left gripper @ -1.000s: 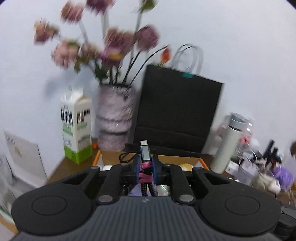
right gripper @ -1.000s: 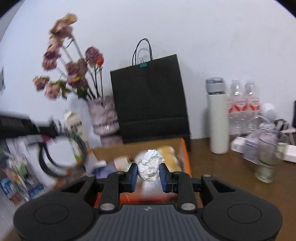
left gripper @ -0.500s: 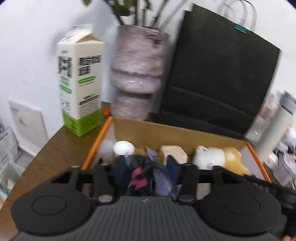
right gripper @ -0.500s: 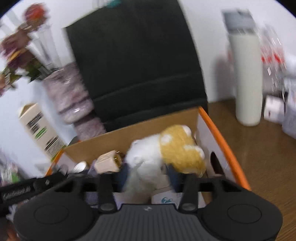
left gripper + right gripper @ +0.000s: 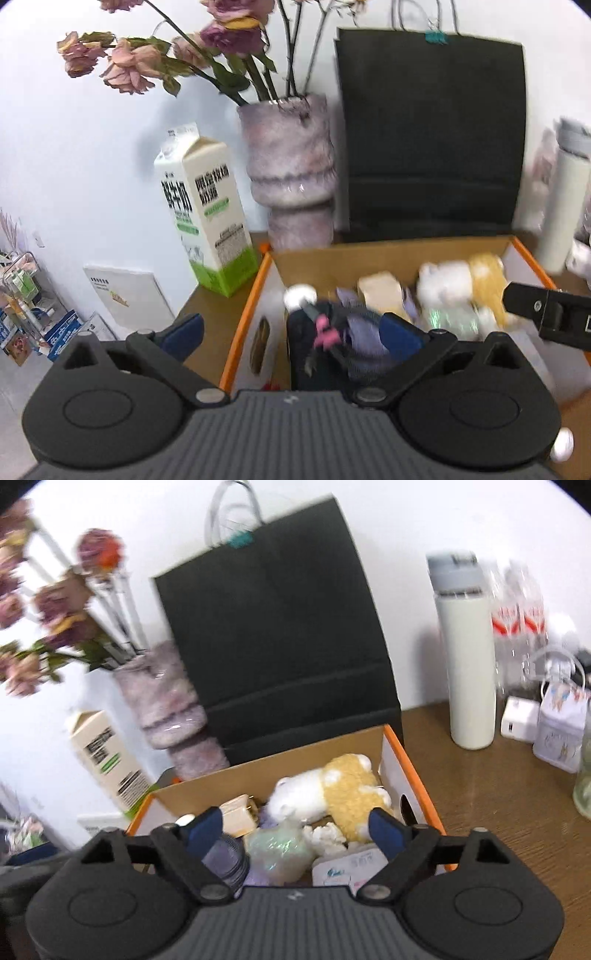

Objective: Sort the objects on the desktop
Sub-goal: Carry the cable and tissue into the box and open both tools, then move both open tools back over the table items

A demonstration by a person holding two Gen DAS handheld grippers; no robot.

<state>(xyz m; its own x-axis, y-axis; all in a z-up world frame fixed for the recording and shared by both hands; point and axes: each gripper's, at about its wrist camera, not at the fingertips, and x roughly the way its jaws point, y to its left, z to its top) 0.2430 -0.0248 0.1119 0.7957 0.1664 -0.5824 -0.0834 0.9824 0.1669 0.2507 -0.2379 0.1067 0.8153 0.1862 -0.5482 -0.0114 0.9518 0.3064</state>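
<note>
The brown desk (image 5: 491, 797) has a white wall along its back edge. A big black paper bag (image 5: 273, 635) stands at that back edge. Just in front of it sits the open cardboard box (image 5: 424, 801) with orange rims, and it is full of small things. A pink vase (image 5: 291, 173) of dried flowers stands beside the bag, and a milk carton (image 5: 207, 214) stands near the desk's left edge, just beside the box's left wall. A tall white bottle (image 5: 467, 653) stands well apart on the right, with bare wood between it and the box.

Both claws tip down over the box. The left gripper (image 5: 291, 332) is opening wide, and its blue pads press on nothing. A dark cable with a pink tie (image 5: 325, 334) lies in the box's left part, between the fingers but loose. The right gripper (image 5: 295, 827) is opening too and grips nothing. Under it lie a yellow and white plush toy (image 5: 332, 790) by the right wall, a crumpled paper ball (image 5: 327, 836) and a shiny wrapped bundle (image 5: 277, 849).
</note>
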